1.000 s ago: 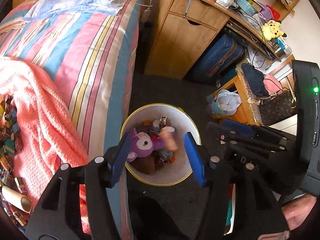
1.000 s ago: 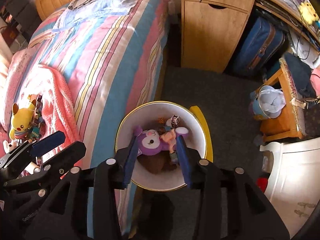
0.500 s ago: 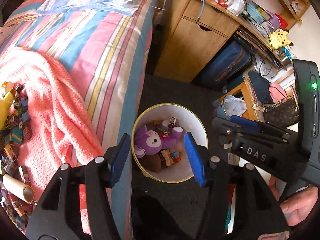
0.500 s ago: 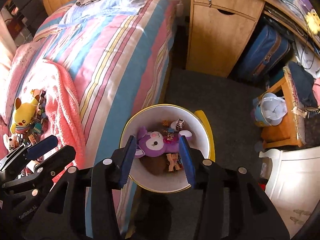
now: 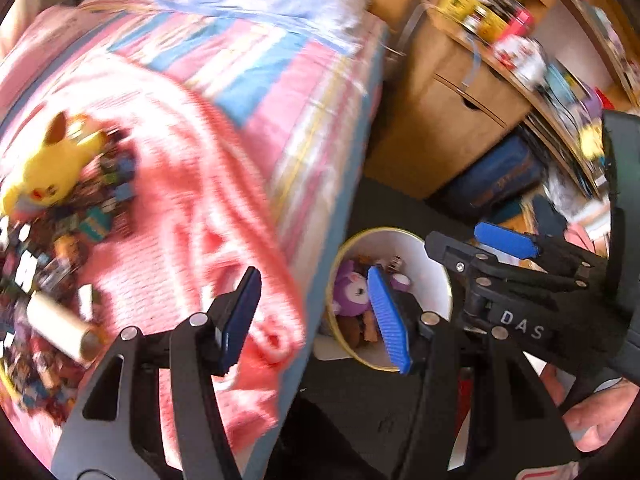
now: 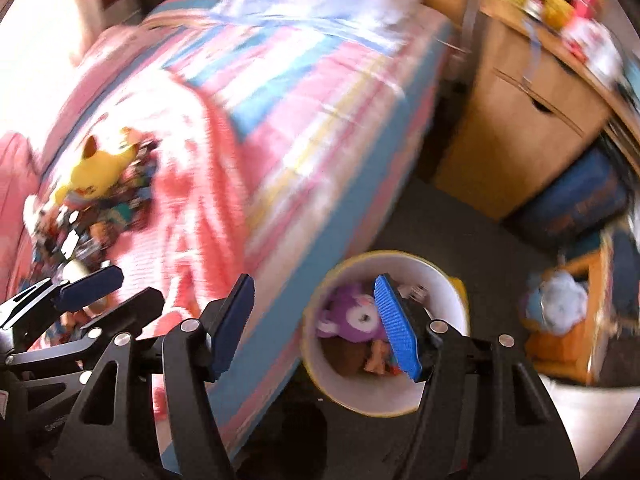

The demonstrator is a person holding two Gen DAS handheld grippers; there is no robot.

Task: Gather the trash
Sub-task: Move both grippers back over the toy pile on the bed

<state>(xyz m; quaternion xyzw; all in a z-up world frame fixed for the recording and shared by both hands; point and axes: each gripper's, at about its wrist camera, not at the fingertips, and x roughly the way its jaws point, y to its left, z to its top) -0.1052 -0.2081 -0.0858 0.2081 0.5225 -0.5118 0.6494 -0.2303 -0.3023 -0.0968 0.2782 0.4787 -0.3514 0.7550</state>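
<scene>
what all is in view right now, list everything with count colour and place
bin: 1, white with yellow rim, on the floor beside the bed
purple plush: 1, purple, inside the bin
yellow plush: 1, yellow, on the pink blanket
small clutter: count unclear, mixed colours, piled around the yellow plush
cardboard tube: 1, pale, at the edge of the clutter
pink blanket: 1, pink, over the bed
bed: 1, striped pink, blue and yellow cover
wooden desk: 1, light brown, past the bed
blue suitcase: 1, under the desk
left hand-held gripper: 1, black with blue pads, open, empty
right hand-held gripper: 1, black with blue pads, open, empty
hand: 1, lower right of left view
</scene>
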